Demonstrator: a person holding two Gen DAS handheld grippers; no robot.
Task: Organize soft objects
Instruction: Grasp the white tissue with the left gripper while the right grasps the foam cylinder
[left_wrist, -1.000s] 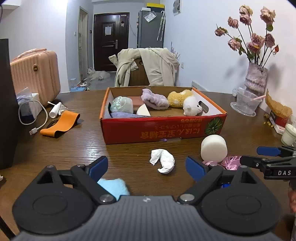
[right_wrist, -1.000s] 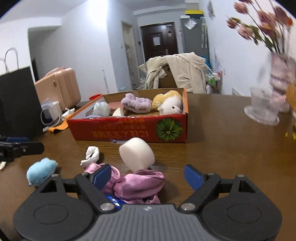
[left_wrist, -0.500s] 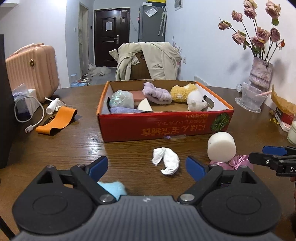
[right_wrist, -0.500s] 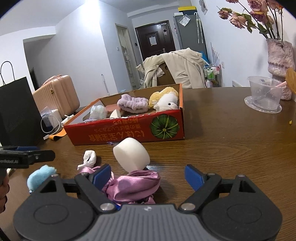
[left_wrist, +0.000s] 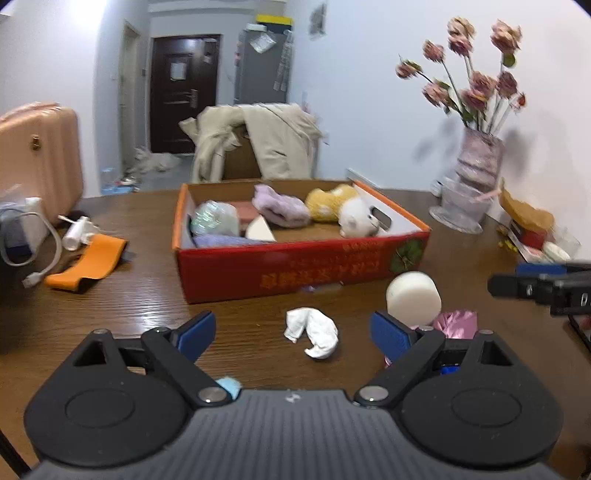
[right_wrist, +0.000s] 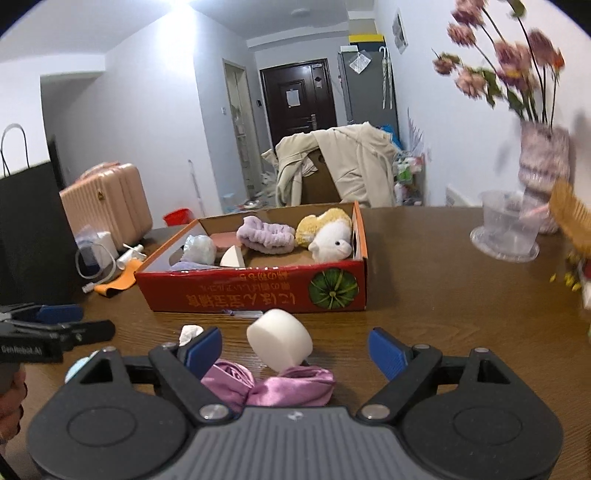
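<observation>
**Soft objects wait outside the box**

Red box (left_wrist: 295, 266) sits beyond both grippers. White foam cylinder (right_wrist: 279, 339) and pink satin cloth (right_wrist: 269, 387) lie between the right gripper (right_wrist: 295, 349) fingers, spread wide; white crumpled cloth (left_wrist: 314, 332) between the left gripper (left_wrist: 293, 332) fingers, also wide. Likely next: close on one, lift.

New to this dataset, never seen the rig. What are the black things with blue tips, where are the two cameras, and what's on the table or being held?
No robot arm here: a person carries a two-finger gripper in each hand. Each picture comes from a fisheye camera on one gripper, looking forward along its blue-padded fingers. The left gripper and the right gripper are both open and hold nothing.

On the wooden table stands a red cardboard box that already holds plush toys and other soft pieces. In front of it lie a white foam cylinder, a pink satin scrunchie that sits between the right fingers ungripped, a crumpled white cloth, and a light blue plush, mostly hidden by the left gripper.
</observation>
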